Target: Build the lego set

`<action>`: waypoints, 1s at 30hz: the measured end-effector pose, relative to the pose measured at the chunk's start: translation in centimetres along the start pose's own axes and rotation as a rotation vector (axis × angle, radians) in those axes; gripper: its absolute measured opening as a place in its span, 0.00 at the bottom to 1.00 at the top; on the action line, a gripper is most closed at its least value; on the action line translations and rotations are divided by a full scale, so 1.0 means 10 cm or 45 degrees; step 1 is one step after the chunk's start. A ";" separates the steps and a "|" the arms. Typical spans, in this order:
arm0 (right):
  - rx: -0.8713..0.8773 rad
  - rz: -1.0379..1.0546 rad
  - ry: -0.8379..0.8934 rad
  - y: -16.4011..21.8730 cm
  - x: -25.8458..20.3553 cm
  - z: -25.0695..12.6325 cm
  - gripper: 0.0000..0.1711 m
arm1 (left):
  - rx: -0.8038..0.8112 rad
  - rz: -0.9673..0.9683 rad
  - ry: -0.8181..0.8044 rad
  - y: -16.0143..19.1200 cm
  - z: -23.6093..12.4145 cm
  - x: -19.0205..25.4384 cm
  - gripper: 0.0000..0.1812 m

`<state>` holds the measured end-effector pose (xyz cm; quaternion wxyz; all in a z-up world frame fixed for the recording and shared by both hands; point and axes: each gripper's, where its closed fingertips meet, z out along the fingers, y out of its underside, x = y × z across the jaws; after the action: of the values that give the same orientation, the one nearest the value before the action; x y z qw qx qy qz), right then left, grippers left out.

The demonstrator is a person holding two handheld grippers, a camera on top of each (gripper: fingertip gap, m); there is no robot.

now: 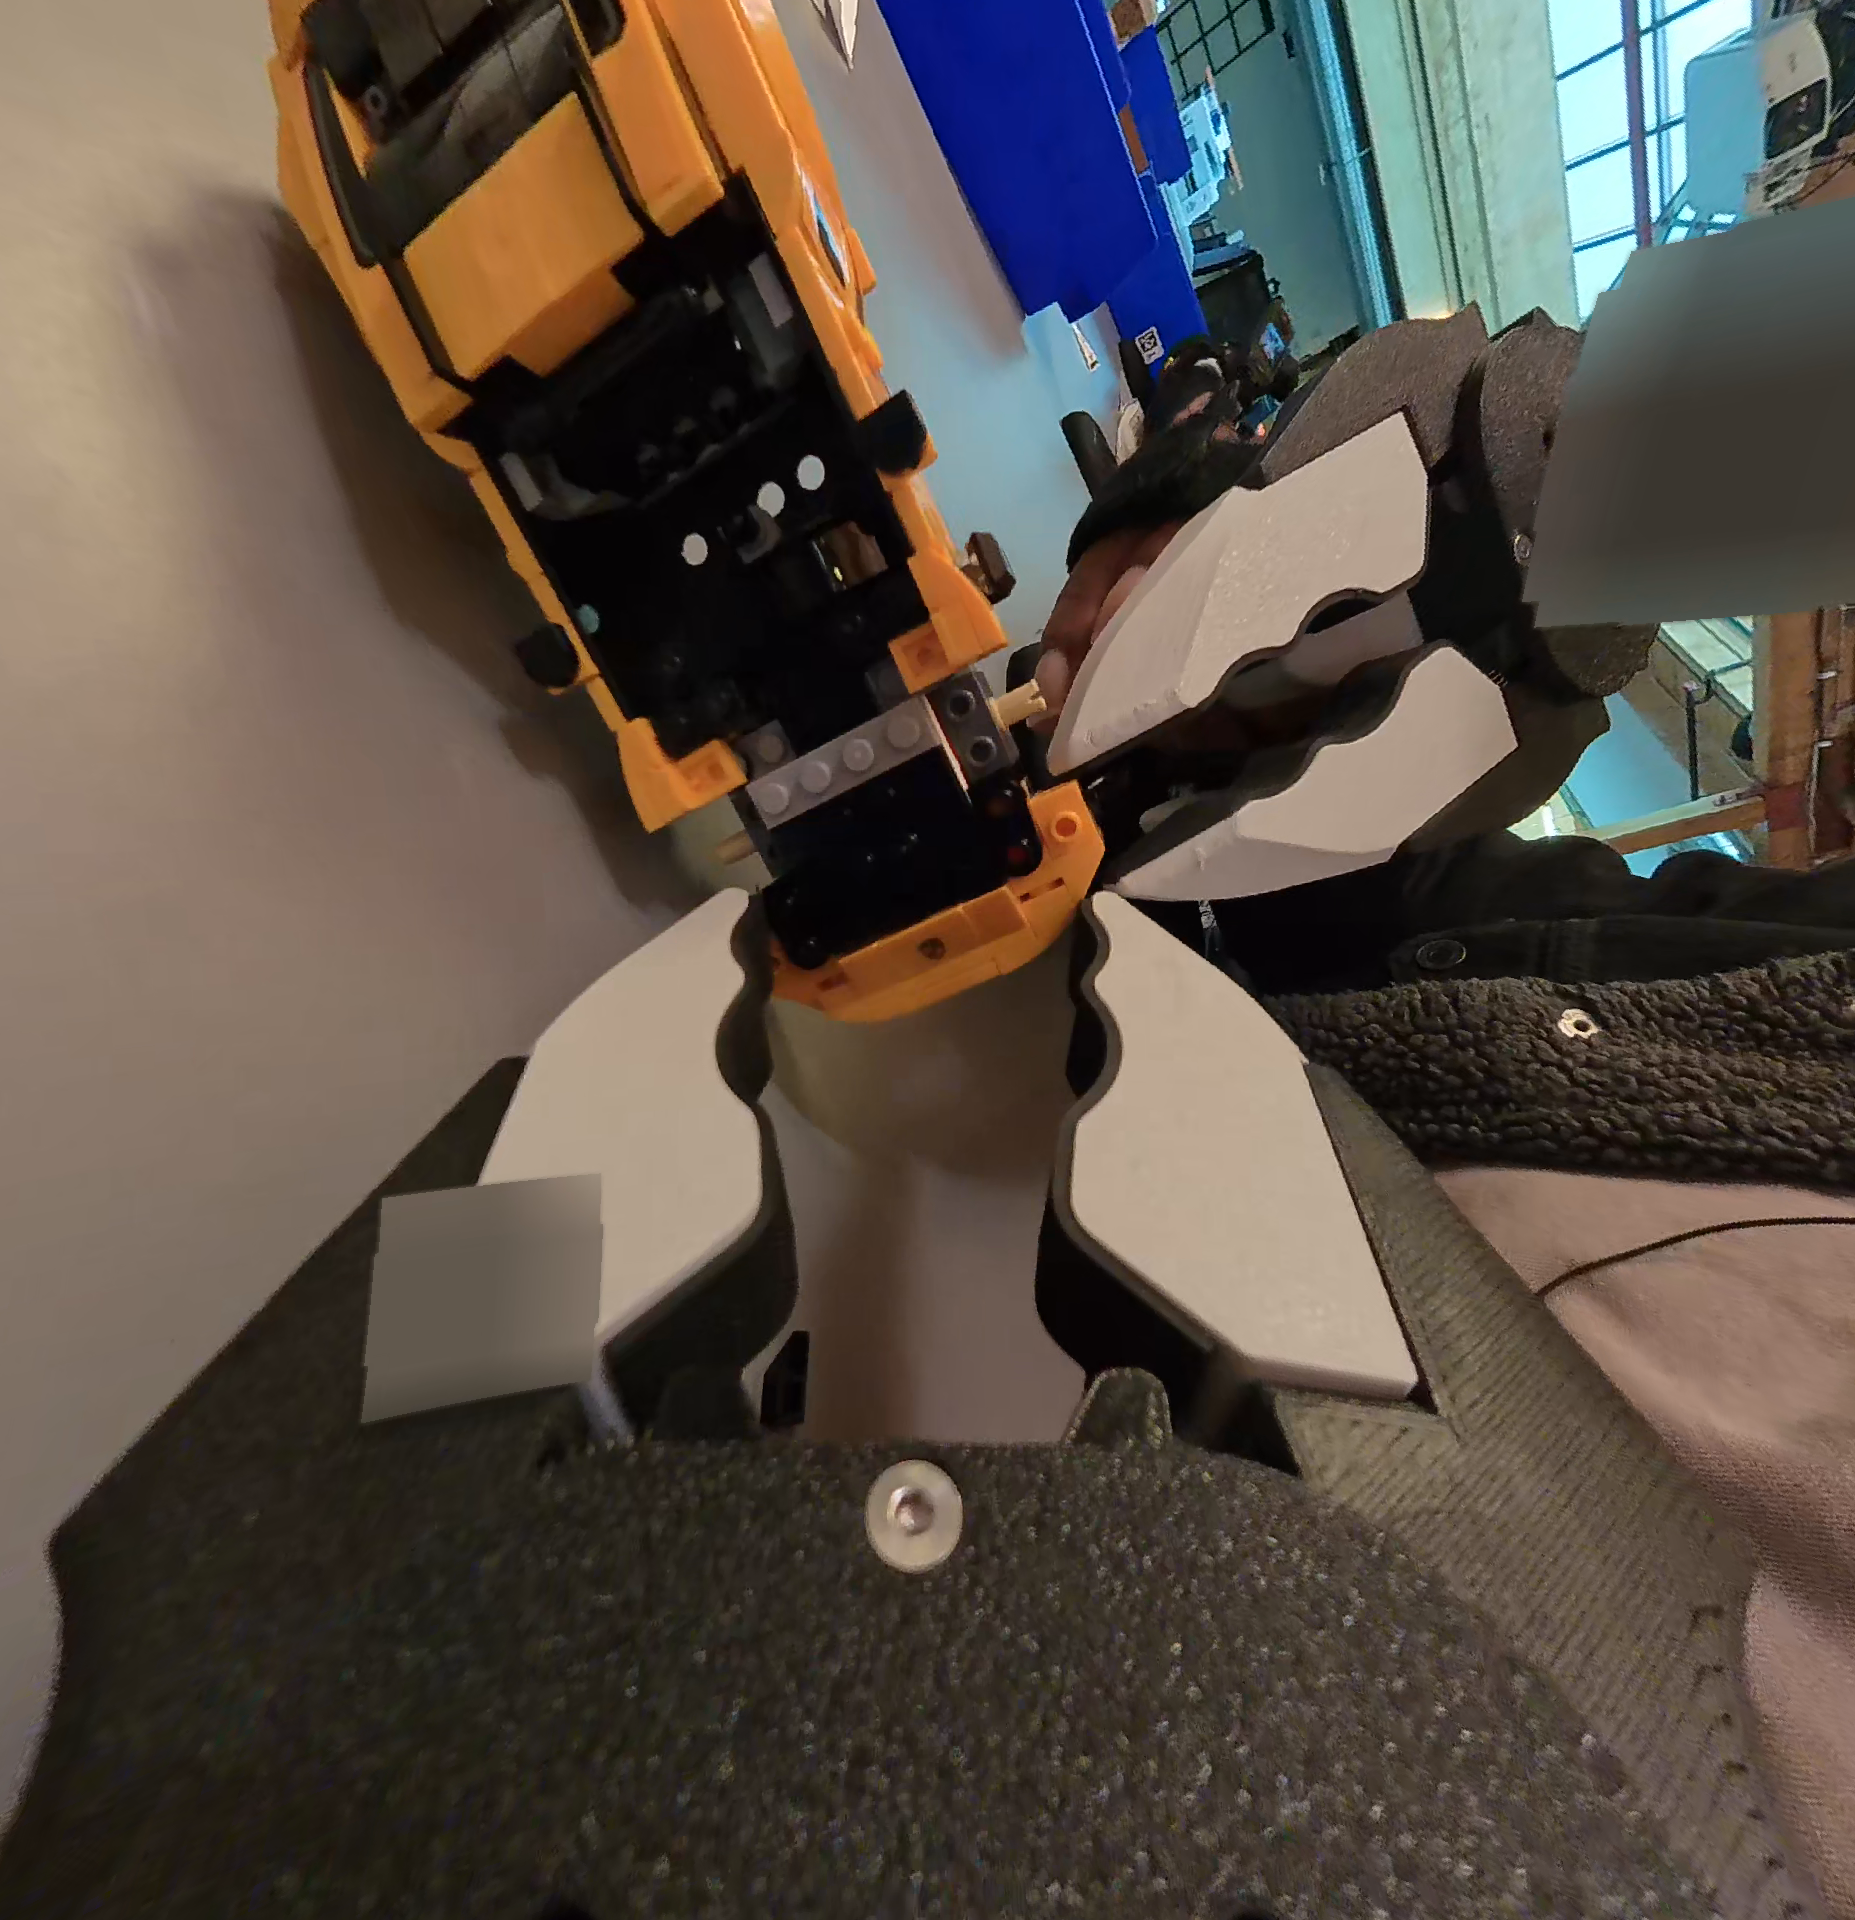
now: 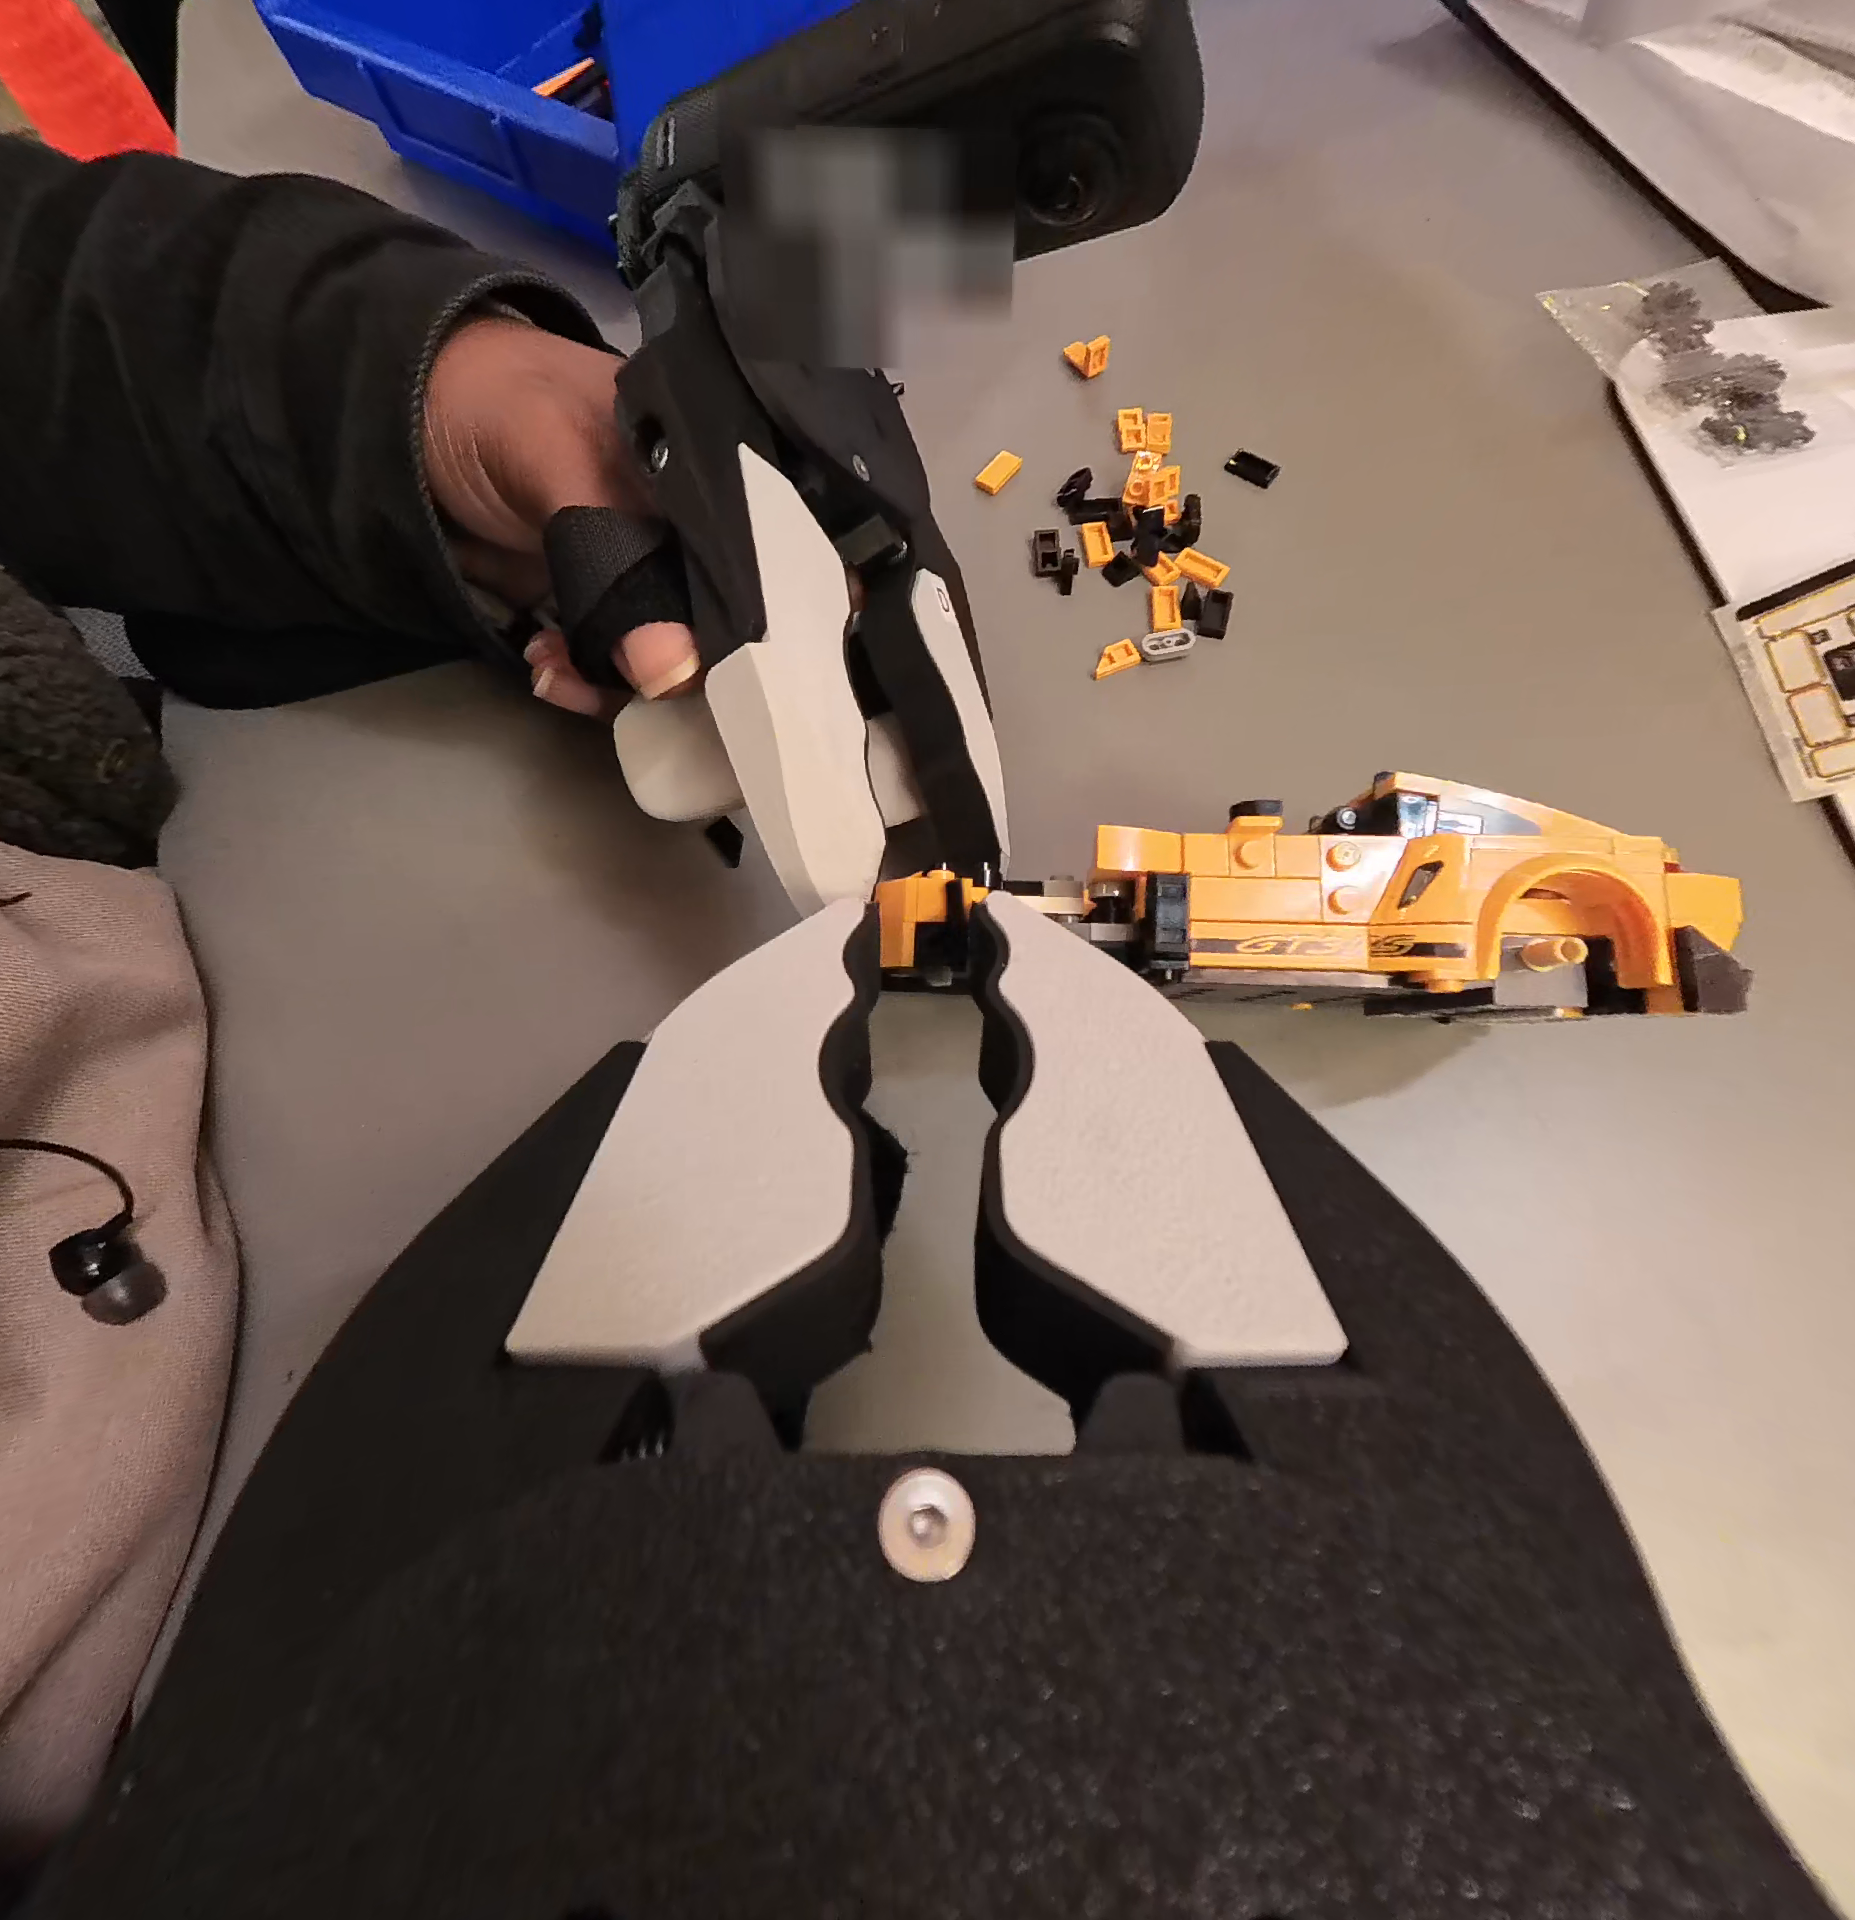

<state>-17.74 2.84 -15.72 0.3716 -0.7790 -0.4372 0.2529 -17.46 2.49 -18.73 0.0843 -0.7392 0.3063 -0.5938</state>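
An orange and black lego car [image 2: 1318,883] lies on the grey table [image 2: 1474,1299], wheels off. In the left wrist view the car [image 1: 518,229] runs away from me, its open black inside facing up. My left gripper [image 1: 918,914] has its two fingertips pressed on either side of the car's near bumper. It comes down on that end from above in the right wrist view [image 2: 933,862]. My right gripper [image 2: 925,920] is closed on the same end's orange and black corner. It reaches in from the right in the left wrist view [image 1: 1094,821].
Several loose orange and black pieces [image 2: 1141,530] lie behind the car. A blue bin [image 2: 466,94] stands at the back left. A sticker sheet [image 2: 1816,665] and a bag of black parts [image 2: 1723,384] lie at the right. A person's clothing [image 2: 71,1143] is at the left edge.
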 end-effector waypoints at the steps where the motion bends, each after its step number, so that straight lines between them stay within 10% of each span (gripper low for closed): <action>1: 0.000 0.002 0.001 0.00 0.00 0.00 0.09 | 0.000 -0.001 0.002 0.00 0.00 0.00 0.30; 23: 0.007 -0.118 0.114 -0.01 -0.02 -0.07 0.12 | 0.018 -0.034 0.035 -0.02 -0.01 0.02 0.30; 30: -0.260 -0.111 0.111 0.58 0.04 -0.50 0.08 | 0.017 -0.032 0.036 -0.02 -0.01 0.02 0.30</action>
<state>-11.10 -0.54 -17.43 0.3194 -0.8033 -0.4777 0.1566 -17.49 2.56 -18.43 0.0772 -0.7339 0.2943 -0.6073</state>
